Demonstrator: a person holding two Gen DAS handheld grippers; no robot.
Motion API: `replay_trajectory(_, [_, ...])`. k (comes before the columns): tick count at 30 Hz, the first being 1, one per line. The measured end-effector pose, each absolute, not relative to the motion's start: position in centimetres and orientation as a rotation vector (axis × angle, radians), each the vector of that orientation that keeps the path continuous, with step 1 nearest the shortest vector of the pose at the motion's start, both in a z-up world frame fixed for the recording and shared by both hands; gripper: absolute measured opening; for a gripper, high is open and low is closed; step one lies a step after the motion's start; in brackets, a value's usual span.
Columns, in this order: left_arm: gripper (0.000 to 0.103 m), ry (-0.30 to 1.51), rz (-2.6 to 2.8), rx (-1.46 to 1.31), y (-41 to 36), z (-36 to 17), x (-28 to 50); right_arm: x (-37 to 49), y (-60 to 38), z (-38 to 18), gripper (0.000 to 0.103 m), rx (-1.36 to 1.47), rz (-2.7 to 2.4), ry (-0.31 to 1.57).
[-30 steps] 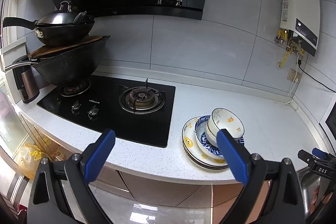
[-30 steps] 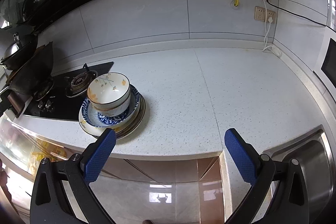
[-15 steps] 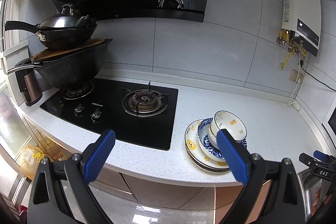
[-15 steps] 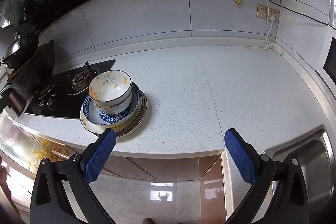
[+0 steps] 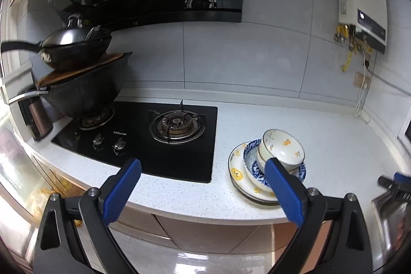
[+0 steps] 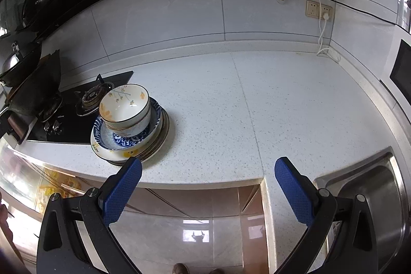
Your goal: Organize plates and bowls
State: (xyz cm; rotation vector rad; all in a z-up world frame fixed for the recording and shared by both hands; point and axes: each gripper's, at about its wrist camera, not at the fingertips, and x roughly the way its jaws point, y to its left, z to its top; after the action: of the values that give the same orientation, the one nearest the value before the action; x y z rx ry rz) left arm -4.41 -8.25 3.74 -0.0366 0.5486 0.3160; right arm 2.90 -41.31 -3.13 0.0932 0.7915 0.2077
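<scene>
We held the left hand-held gripper (image 5: pixel 203 186) and right hand-held gripper (image 6: pixel 208 186) spread apart, empty, off the desk (image 6: pixel 269 107) edge. Floral bowls (image 6: pixel 125 107) sat stacked in blue bowl (image 6: pixel 154 120) on plates (image 6: pixel 110 152), at 10 o'clock from the right gripper, beside stove (image 5: pixel 159 135).

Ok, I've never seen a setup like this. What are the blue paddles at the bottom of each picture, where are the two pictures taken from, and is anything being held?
There is no robot here: a person carries a two-finger gripper in each hand, each with a fisheye camera looking along its blue fingers. One picture is from the left gripper, the other from the right gripper. Both are open and hold nothing. On the white counter a stack of plates carries a blue-patterned dish and floral bowls. Beside it is a gas hob with stacked woks; a steel sink sits to the right.
</scene>
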Motion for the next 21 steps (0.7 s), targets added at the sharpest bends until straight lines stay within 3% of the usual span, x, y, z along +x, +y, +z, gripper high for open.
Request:
replay_trajectory(6, [0.098,0.58,0.345,0.126,-7.9,3.4,-4.3,1.0,-44.1,-2.1,0.102,0.16,0.147,0.755])
replay_trajectory(21, [0.098,0.571,0.155,0.07,-7.4,2.5,-2.4,-2.5,-44.0,-0.9,0.102,0.237,-0.031,0.729])
